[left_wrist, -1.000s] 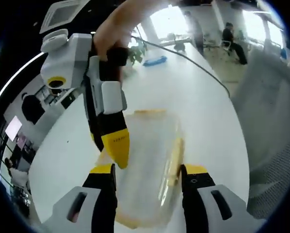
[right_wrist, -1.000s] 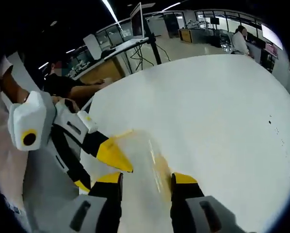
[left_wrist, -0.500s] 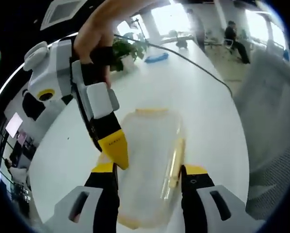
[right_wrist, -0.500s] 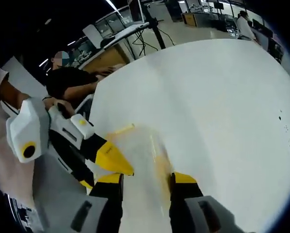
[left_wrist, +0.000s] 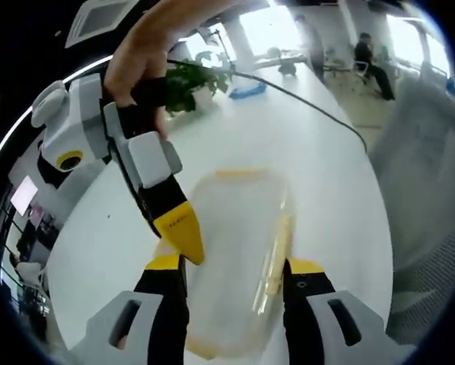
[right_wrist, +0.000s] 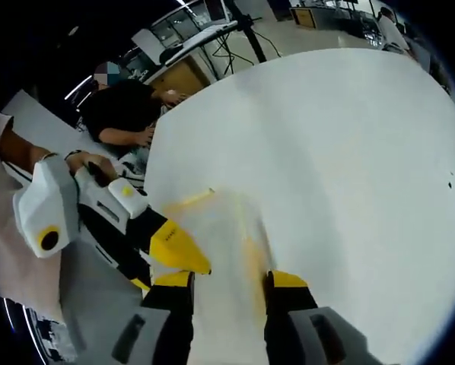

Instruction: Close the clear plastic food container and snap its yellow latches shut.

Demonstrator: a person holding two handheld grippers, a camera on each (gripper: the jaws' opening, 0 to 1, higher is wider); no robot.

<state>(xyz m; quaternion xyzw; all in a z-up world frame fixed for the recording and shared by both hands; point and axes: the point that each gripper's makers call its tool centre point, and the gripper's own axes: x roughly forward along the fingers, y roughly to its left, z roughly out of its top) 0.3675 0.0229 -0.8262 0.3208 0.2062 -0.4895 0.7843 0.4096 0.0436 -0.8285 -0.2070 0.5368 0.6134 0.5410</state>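
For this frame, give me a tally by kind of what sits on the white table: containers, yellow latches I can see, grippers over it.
Clear plastic food container: 1
Yellow latches visible: 2, one on the far end, one along the side
Grippers over the table: 2, left gripper and right gripper
Total: 5

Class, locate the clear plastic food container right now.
In the left gripper view, the clear container lies on the white table, between the left gripper's jaws, with the right gripper's yellow tip at its left edge.
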